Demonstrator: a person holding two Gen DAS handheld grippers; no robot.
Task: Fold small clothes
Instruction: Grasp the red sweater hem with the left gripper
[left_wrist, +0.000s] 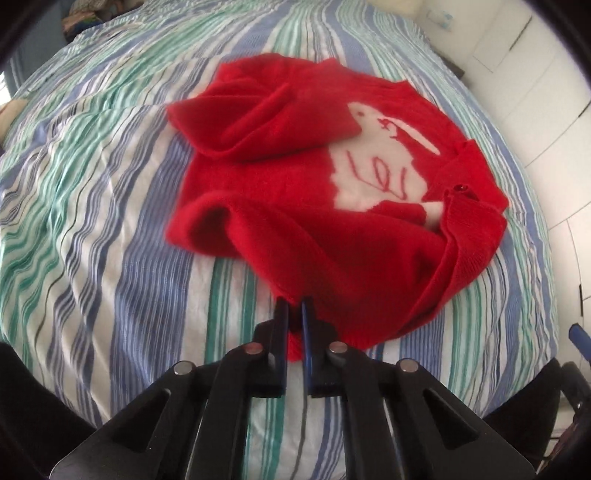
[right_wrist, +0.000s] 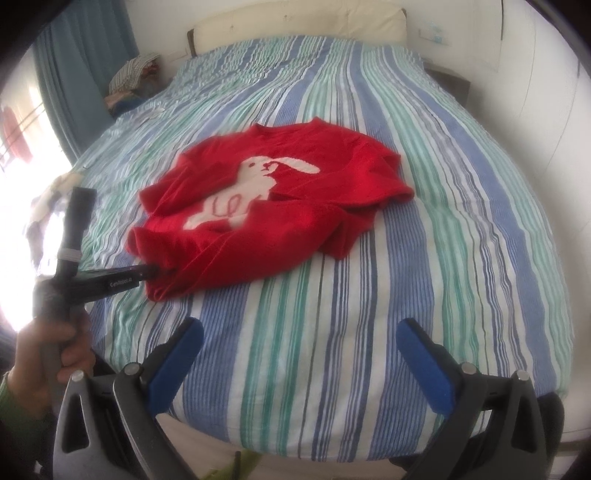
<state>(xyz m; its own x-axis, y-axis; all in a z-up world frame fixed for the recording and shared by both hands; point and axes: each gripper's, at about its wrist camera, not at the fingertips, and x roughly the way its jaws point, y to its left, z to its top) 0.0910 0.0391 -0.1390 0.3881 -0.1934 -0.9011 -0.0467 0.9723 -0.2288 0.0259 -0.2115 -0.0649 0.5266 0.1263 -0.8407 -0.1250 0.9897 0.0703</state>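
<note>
The red sweater (left_wrist: 314, 206) lies mostly unfolded on the bed (right_wrist: 369, 332); the left gripper (left_wrist: 295, 306) pinches its hem, the right gripper (right_wrist: 299, 332) waits wide open, empty.

I'm working in a home bedroom. A bed (right_wrist: 332, 277) with a striped cover, a cream headboard (right_wrist: 295, 27) and blue curtains (right_wrist: 85, 70) show it.

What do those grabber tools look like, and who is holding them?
Each tool is black plastic with silver pivot pins and blue padding inside its jaws. The left gripper shows small white lettering on its side in the right wrist view. A bare hand holds its grey handle, with a green sleeve at the wrist. The right gripper matches it.
</note>
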